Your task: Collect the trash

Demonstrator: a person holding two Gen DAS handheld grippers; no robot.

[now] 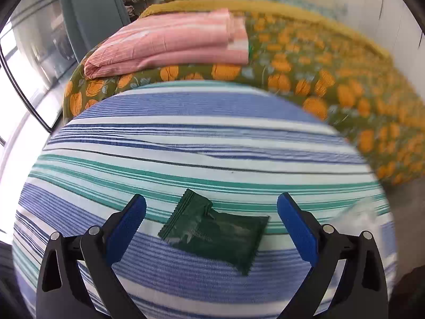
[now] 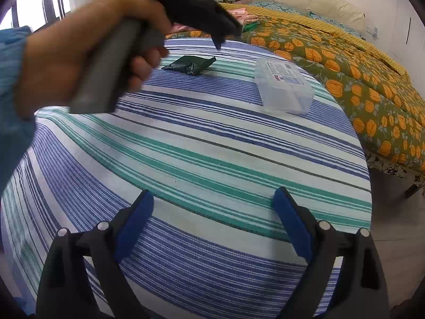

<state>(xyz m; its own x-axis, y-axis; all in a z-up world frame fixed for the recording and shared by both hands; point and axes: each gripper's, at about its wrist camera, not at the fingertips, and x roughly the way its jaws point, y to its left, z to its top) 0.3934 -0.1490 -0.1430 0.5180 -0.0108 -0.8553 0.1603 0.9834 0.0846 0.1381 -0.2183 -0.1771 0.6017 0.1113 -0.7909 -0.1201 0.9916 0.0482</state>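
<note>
Your left gripper (image 1: 211, 207) hangs spread wide around the green wrapper (image 1: 216, 235) on the striped tablecloth (image 1: 186, 138); closing too high could pinch cloth. Your right gripper (image 2: 213, 203) gapes, holding nothing.

Black jaws with blue pads (image 1: 127, 228), silver screws; bare-skinned left hand (image 2: 79, 55), seemingly blue sleeve (image 2: 13, 85)

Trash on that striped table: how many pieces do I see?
2. A dark green wrapper lies between the open left tongs. A clear plastic box sits to its right, near the table's edge by the bed. More could lie outside both views.
</note>
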